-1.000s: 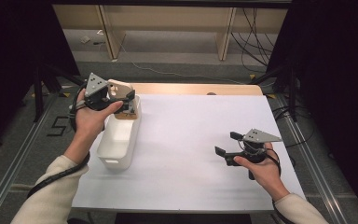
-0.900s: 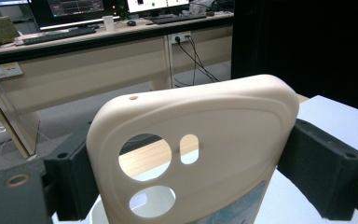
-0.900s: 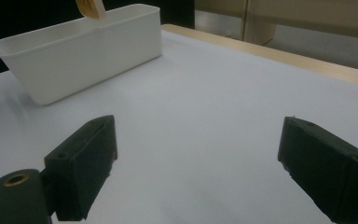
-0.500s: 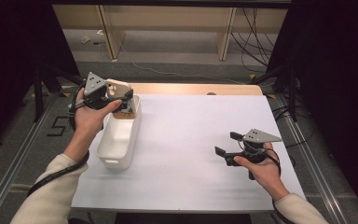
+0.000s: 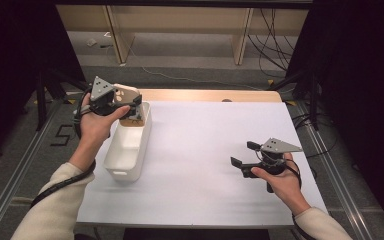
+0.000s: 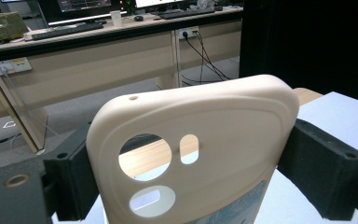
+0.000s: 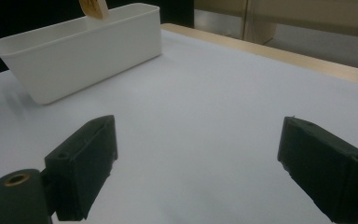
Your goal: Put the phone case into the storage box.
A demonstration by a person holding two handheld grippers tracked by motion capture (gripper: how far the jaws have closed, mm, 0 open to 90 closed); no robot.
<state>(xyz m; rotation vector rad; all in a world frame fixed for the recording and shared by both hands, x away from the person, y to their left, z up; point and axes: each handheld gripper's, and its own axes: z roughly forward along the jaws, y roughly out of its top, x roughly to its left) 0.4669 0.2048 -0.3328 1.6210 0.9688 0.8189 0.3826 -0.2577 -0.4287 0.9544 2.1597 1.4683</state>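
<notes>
Little has shifted: left gripper (image 5: 132,107) clamps phone case (image 6: 186,154) upright over bin (image 5: 130,150); right gripper (image 5: 244,154) gapes empty.

Open hand-held gripper over the white bench

The right hand-held gripper (image 7: 198,170) has its black jaws spread wide with nothing between them; a white bin (image 7: 81,49) stands near the bench's (image 7: 205,88) far-left edge, a beige case (image 7: 93,8) above it.

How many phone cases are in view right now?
1. The phone case is clamped in the left claw, over the far end of the white bin. Others could lie hidden inside the bin.
</notes>
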